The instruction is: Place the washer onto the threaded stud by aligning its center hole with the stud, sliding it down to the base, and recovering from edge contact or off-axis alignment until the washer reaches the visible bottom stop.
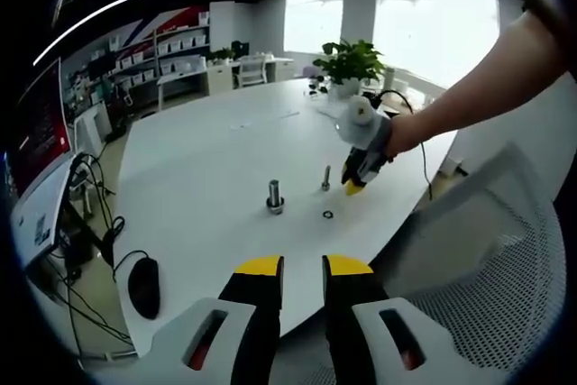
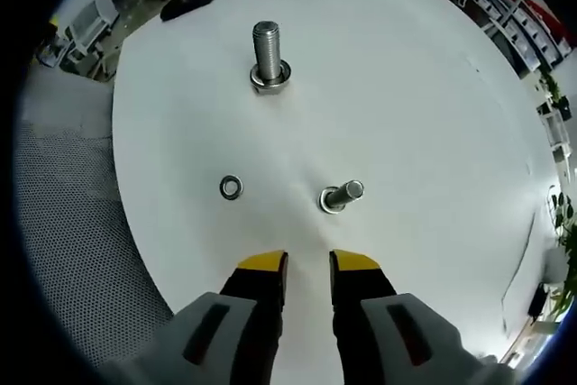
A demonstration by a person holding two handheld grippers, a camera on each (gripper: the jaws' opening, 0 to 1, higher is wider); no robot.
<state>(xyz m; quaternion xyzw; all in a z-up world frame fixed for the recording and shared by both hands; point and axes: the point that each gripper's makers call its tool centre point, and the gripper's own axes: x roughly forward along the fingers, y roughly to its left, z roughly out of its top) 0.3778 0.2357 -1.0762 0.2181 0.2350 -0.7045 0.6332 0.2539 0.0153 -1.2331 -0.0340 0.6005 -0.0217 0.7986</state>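
A small metal washer lies flat on the white table. A thick threaded stud stands upright with a ring at its base. A smaller bolt stands near the washer. My right gripper hovers just short of the washer and small bolt, open a little, with nothing between its jaws. In the left gripper view the right gripper hangs from a person's hand beside the small bolt. My left gripper stays back past the table edge, slightly open and holding nothing.
A black mouse with its cable lies on the table near the edge. A mesh chair sits close to the table edge. A potted plant stands at the far side.
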